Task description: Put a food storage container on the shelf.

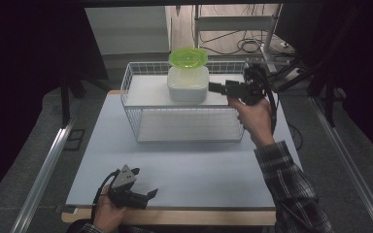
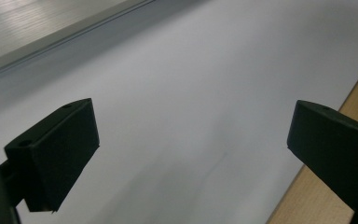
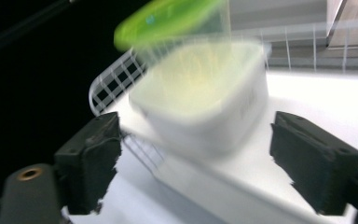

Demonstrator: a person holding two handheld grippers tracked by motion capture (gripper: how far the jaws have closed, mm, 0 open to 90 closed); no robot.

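Observation:
A white square container (image 1: 188,83) stands on the upper level of a white wire basket (image 1: 132,109) at the back of the table, and a green lid (image 1: 188,57) rests on top of it. My right gripper (image 1: 212,88) is held open just to the container's right, at its height, jaws pointing left at it. In the right gripper view the container (image 3: 200,100) and green lid (image 3: 168,18) are blurred, ahead of the spread jaws. My left gripper (image 1: 148,193) sits open low over the white mat (image 2: 191,93) near the front edge, nothing between its fingers.
The white mat (image 1: 184,167) covers most of the wooden table, whose edge (image 2: 307,205) shows beside the left gripper. Metal rails run along both sides of the table on the floor. A shelf frame and cables stand behind the basket.

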